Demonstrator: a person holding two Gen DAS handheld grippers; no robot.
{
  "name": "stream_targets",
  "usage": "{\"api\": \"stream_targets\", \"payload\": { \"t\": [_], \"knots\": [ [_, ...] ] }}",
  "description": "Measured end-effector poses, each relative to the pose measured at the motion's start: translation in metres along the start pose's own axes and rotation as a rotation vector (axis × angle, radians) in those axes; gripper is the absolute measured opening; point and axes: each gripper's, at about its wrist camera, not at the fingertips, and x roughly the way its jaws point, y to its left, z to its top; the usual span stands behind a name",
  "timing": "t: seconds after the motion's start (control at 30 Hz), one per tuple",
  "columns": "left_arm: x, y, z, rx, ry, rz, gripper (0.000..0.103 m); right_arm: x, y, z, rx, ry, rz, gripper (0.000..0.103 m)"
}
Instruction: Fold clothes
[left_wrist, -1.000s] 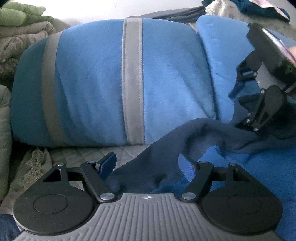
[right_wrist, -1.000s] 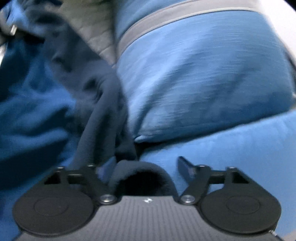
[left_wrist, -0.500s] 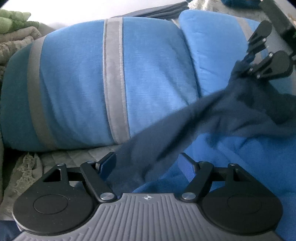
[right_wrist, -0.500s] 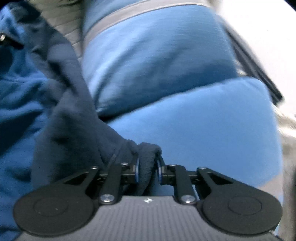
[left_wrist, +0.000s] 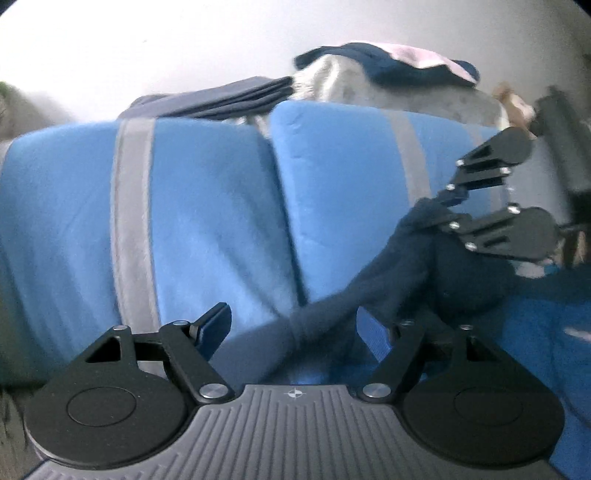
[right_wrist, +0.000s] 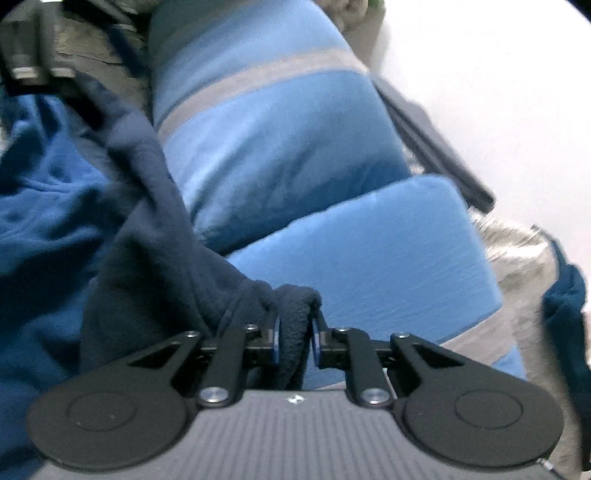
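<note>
A dark navy fleece garment (left_wrist: 399, 280) stretches from between my left gripper's fingers up to my right gripper (left_wrist: 439, 210) at the right. My left gripper (left_wrist: 291, 325) is open, with the navy cloth lying loosely between its blue pads. In the right wrist view my right gripper (right_wrist: 294, 339) is shut on a bunched edge of the navy garment (right_wrist: 155, 206), which trails away to the upper left over a brighter blue fleece blanket (right_wrist: 40, 206).
Two light blue cushions with grey stripes (left_wrist: 192, 229) stand behind the garment. Folded dark clothes (left_wrist: 229, 98) and a navy and pink heap (left_wrist: 391, 70) lie on top behind them. A white wall is at the back.
My right gripper closed on the navy cloth a second ago and has lifted it up and to the right, pulling the garment taut. My left gripper has tilted upward and stays open.
</note>
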Motion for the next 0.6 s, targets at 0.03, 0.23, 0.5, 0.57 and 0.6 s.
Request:
{"api": "stream_targets", "payload": {
  "t": [0.03, 0.23, 0.5, 0.57, 0.6],
  "knots": [
    [0.001, -0.004, 0.002, 0.024, -0.003, -0.016, 0.075, -0.012, 0.005, -0.001, -0.007, -0.012, -0.003, 0.016],
    [0.005, -0.030, -0.002, 0.236, 0.014, -0.093, 0.075, -0.068, 0.021, -0.007, -0.020, -0.066, -0.005, 0.016],
    [0.011, -0.028, 0.009, 0.304, 0.023, -0.222, 0.074, -0.101, 0.026, -0.014, 0.004, -0.084, 0.022, 0.016],
    [0.012, -0.031, 0.011, 0.383, 0.038, -0.242, 0.074, -0.105, 0.026, -0.014, 0.008, -0.088, 0.026, 0.016],
    [0.013, -0.033, 0.011, 0.422, 0.049, -0.245, 0.071, -0.107, 0.026, -0.015, 0.005, -0.090, 0.027, 0.016]
  ]
}}
